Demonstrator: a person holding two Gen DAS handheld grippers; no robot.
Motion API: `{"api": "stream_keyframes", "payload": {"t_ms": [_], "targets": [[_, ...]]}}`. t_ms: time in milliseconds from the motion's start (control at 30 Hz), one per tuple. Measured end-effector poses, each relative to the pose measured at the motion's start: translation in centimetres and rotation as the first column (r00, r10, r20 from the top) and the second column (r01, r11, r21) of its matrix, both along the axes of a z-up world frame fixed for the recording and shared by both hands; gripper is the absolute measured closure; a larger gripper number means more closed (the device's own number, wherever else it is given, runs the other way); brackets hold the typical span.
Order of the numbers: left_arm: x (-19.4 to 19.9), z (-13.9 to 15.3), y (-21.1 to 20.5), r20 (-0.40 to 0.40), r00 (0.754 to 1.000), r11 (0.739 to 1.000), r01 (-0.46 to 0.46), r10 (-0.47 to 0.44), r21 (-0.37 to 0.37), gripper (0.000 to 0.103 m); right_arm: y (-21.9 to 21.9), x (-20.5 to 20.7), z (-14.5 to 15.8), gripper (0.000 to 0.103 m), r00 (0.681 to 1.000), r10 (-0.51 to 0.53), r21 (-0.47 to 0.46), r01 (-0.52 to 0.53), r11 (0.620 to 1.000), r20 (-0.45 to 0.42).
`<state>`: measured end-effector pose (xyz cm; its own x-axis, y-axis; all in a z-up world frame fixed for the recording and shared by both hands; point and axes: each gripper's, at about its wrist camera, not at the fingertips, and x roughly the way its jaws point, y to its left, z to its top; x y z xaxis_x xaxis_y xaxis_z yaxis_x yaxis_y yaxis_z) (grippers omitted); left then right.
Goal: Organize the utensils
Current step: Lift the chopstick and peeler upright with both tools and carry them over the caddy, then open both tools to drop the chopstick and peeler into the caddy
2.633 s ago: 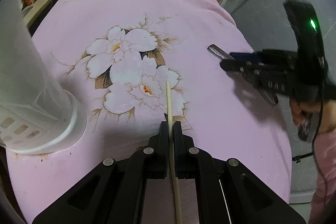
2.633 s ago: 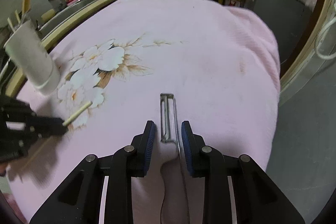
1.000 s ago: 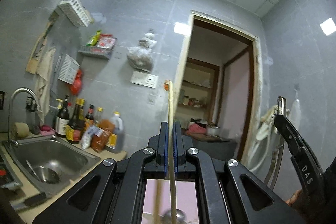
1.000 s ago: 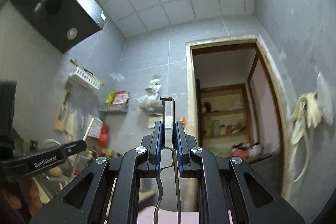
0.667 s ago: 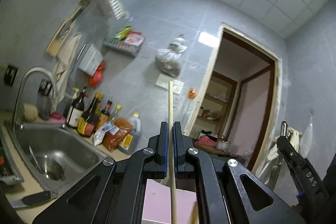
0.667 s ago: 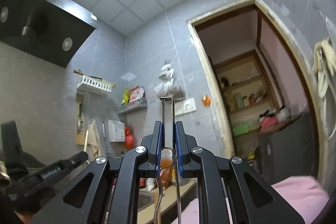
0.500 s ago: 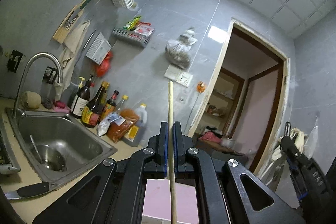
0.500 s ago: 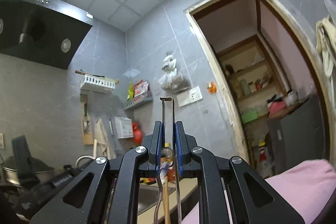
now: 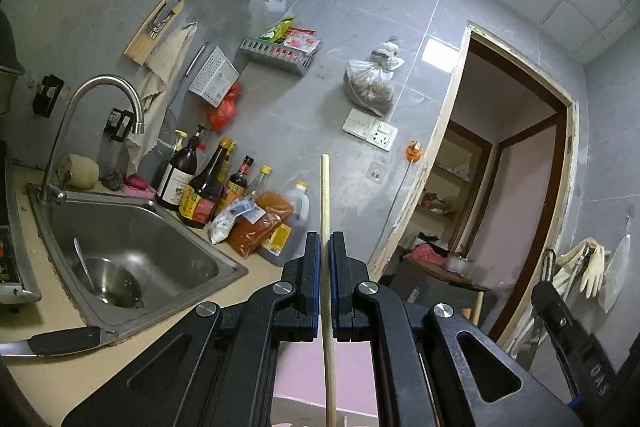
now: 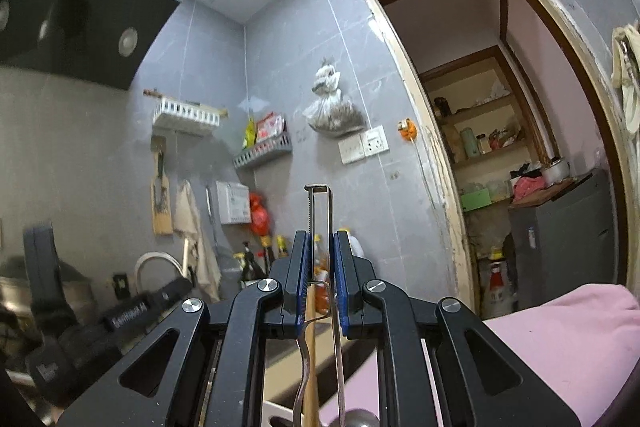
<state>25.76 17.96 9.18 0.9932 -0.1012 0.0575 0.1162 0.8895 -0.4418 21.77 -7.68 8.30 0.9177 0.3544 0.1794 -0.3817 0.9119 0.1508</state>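
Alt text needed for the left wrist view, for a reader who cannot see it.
The left gripper is shut on a wooden chopstick that points up at a grey tiled kitchen wall. A steel sink and sauce bottles sit lower left, an open doorway at right.

A beige worktop (image 9: 72,367) runs along the grey wall, with a steel sink (image 9: 132,251) sunk into it. At the back edge, behind the sink, a cluster of sauce bottles (image 9: 200,187) stands beside a clear jug (image 9: 298,205) and a red bag (image 9: 262,227). A black-handled knife (image 9: 52,341) lies flat near the front edge. To the right, a pink cloth (image 10: 560,343) covers a table beside the worktop.
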Motion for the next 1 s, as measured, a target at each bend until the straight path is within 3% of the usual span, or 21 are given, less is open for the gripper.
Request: {"api": "stream_keyframes", "payload": {"t_ms": [300,1000], "targets": [[-0.2,-1.2,-2.1,-0.010,1.000,0.997,-0.005,0.006,0.082,0.100,1.1,0.1,-1.9,0.093,0.996,-0.092,-0.080,0.093,0.992,0.011],[-0.5,-3.2,-3.6,-0.041,0.997,0.984,0.076,-0.071,0.162,0.100,1.7,0.5,-3.2,0.092,0.996,-0.066,-0.103,0.060,0.993,-0.054]]}}
